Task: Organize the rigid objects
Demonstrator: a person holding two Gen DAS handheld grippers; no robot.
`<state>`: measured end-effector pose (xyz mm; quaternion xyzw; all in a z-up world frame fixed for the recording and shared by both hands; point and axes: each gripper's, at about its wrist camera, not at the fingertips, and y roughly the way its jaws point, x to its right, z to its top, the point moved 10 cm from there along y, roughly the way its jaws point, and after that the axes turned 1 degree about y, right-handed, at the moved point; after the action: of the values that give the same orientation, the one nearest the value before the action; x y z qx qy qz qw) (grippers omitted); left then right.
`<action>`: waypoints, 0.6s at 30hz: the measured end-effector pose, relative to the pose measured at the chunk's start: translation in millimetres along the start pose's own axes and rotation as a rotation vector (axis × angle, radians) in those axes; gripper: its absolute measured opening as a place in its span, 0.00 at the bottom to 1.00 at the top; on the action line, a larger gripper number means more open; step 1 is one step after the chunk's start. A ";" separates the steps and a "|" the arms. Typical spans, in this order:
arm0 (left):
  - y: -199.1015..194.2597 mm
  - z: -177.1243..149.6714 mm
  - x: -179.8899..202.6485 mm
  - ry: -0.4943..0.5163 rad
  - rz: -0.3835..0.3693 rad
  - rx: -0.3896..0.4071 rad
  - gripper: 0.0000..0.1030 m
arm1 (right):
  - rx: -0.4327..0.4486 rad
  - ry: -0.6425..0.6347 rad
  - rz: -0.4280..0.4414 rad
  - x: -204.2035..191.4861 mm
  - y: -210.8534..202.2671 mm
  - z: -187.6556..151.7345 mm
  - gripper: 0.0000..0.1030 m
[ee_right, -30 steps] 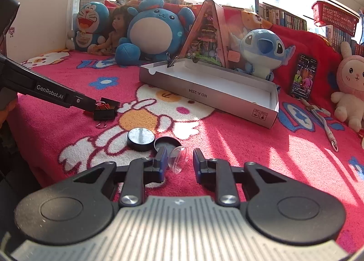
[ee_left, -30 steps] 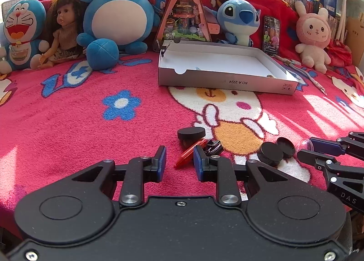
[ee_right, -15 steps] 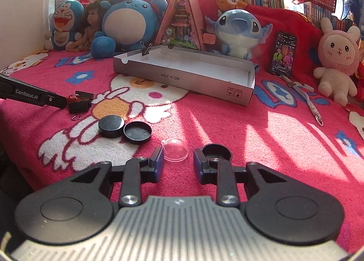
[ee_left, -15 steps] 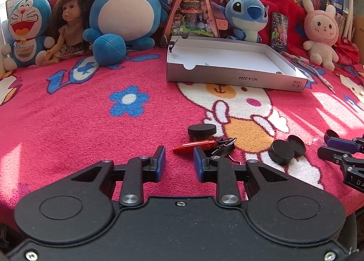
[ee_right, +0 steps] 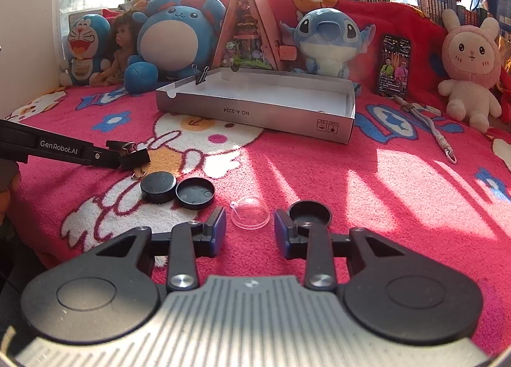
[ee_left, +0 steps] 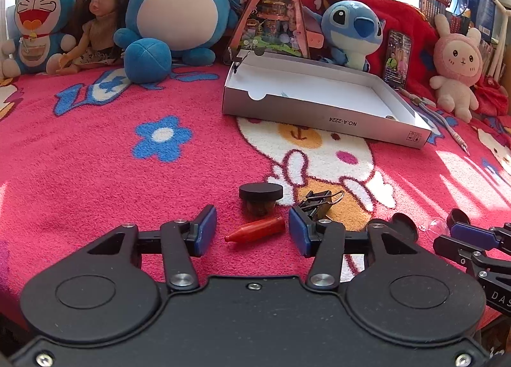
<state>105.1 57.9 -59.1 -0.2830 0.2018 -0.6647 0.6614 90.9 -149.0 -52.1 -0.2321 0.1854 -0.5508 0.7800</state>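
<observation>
Two tools over a pink patterned blanket [ee_left: 95, 159] spread on a bed.

Left tool [ee_left: 252, 234]: jaws apart and opening, pads touching nothing. Red tapered piece [ee_left: 255, 232] lying flat on the blanket between the pads, clear of both. Black round stopper [ee_left: 260, 196] just beyond it, standing on its narrow end. Black binder clips [ee_left: 319, 202] just beside the right-hand pad; contact cannot be told.

Right tool [ee_right: 250, 232]: jaws apart and opening, nothing clamped. Clear plastic dome [ee_right: 250, 212] resting rim-down on the blanket just ahead of the gap, free of both pads. Black shallow cap [ee_right: 309, 212], open side up, just behind the right-hand pad. Black closed cap [ee_right: 158, 186] and black open cap [ee_right: 195, 192] side by side, touching, to the left of the dome.

Silver cardboard tray [ee_right: 255, 111], farther back on the blanket, one binder clip [ee_right: 201, 76] on its far left corner.

Row of plush toys [ee_left: 182, 12] and one doll [ee_left: 95, 31] along the far edge.
</observation>
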 end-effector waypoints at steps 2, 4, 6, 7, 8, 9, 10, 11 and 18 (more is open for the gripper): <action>-1.0 0.2 0.0 0.002 -0.005 -0.003 0.48 | -0.008 0.008 -0.004 3.0 0.2 -0.9 0.51; -4.2 -0.7 -2.1 0.016 -0.013 -0.013 0.48 | -0.015 0.018 -0.015 8.6 0.2 -1.8 0.51; -8.9 -2.3 -7.1 0.032 -0.002 -0.016 0.50 | -0.017 0.027 -0.026 14.1 -0.5 -2.6 0.54; -11.2 -3.5 -10.8 0.041 0.012 -0.016 0.50 | -0.017 0.032 -0.030 16.1 -0.7 -2.7 0.55; -13.9 -5.2 -16.2 0.051 0.031 -0.016 0.51 | -0.017 0.037 -0.035 18.0 -1.0 -3.0 0.55; -15.4 -6.4 -20.8 0.055 0.047 -0.015 0.51 | -0.017 0.045 -0.037 19.7 -1.0 -3.0 0.55; -16.4 -7.8 -26.3 0.059 0.066 -0.014 0.51 | -0.016 0.052 -0.037 20.5 -0.9 -2.9 0.55; -16.6 -9.0 -30.6 0.062 0.083 -0.013 0.51 | -0.015 0.060 -0.037 20.9 -0.7 -2.6 0.55; -13.9 -5.9 -41.6 0.052 0.131 -0.005 0.51 | 0.031 0.091 -0.052 12.8 -3.0 5.1 0.55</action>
<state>89.2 99.2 -59.2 -0.2532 0.2387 -0.6265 0.6974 95.6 -161.2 -46.6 -0.1992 0.2059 -0.5837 0.7597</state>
